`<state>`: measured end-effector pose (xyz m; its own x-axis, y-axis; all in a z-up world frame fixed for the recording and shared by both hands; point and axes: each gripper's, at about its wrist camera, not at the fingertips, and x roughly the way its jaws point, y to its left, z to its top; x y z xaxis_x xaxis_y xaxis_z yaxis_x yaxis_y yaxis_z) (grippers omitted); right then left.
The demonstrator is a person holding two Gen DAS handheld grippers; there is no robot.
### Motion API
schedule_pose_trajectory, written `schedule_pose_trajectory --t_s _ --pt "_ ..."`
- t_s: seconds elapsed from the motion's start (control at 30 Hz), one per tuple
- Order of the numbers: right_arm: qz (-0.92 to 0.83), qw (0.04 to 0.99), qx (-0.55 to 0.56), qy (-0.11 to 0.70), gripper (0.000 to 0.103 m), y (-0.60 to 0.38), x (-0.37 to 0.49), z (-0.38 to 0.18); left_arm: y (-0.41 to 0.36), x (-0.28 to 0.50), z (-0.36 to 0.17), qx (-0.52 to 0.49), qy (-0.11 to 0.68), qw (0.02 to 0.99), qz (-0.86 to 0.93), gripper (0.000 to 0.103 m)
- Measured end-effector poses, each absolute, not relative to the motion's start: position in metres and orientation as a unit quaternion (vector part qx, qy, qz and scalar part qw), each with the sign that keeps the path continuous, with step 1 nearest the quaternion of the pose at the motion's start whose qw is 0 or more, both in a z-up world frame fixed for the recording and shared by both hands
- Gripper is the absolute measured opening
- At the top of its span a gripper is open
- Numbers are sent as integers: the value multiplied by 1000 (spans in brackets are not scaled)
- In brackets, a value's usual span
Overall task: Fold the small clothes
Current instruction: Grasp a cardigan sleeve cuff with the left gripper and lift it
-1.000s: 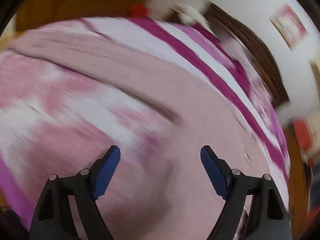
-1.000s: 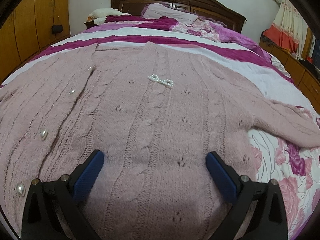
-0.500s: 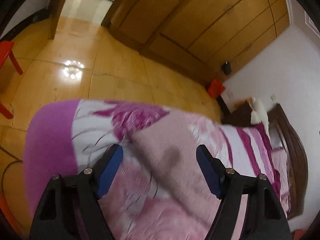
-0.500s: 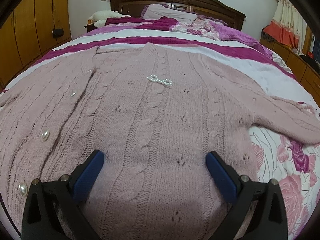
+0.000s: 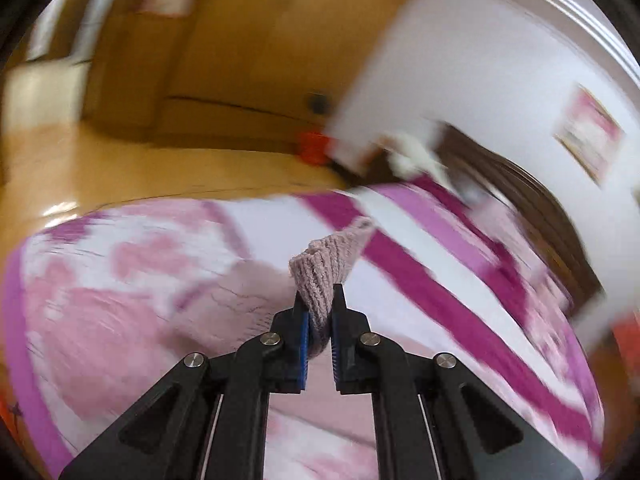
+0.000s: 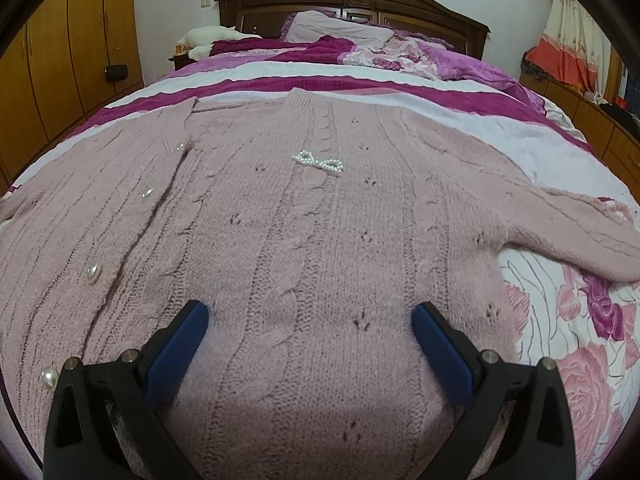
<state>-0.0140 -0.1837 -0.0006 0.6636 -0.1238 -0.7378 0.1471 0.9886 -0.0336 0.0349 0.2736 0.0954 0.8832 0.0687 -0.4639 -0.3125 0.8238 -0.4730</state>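
A pink cable-knit cardigan with pearl buttons and a pearl bow lies flat, front up, on the bed. My right gripper is open and hovers low over its lower front panel. Its right sleeve stretches out to the right. My left gripper is shut on a ribbed cuff of the cardigan and holds it lifted above the bedspread. The left wrist view is blurred by motion.
The bed has a magenta, white and floral bedspread, pillows and a dark wooden headboard. Wooden wardrobes stand on the left, with wooden floor beside the bed. A low cabinet lines the right wall.
My left gripper has swung about, closed on the ribbed cuff and lifted it. My right gripper has stayed open over the cardigan and has barely moved.
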Motion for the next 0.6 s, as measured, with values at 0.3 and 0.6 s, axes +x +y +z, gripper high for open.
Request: schedule_pose_trajectory --t_s 0.3,0.6 --pt "-72 913 20 400 103 -184 -14 -2 117 42 76 -122 301 942 -81 0" --pt "-65 909 19 412 103 -184 -11 -3 61 58 24 -120 407 880 -211 16"
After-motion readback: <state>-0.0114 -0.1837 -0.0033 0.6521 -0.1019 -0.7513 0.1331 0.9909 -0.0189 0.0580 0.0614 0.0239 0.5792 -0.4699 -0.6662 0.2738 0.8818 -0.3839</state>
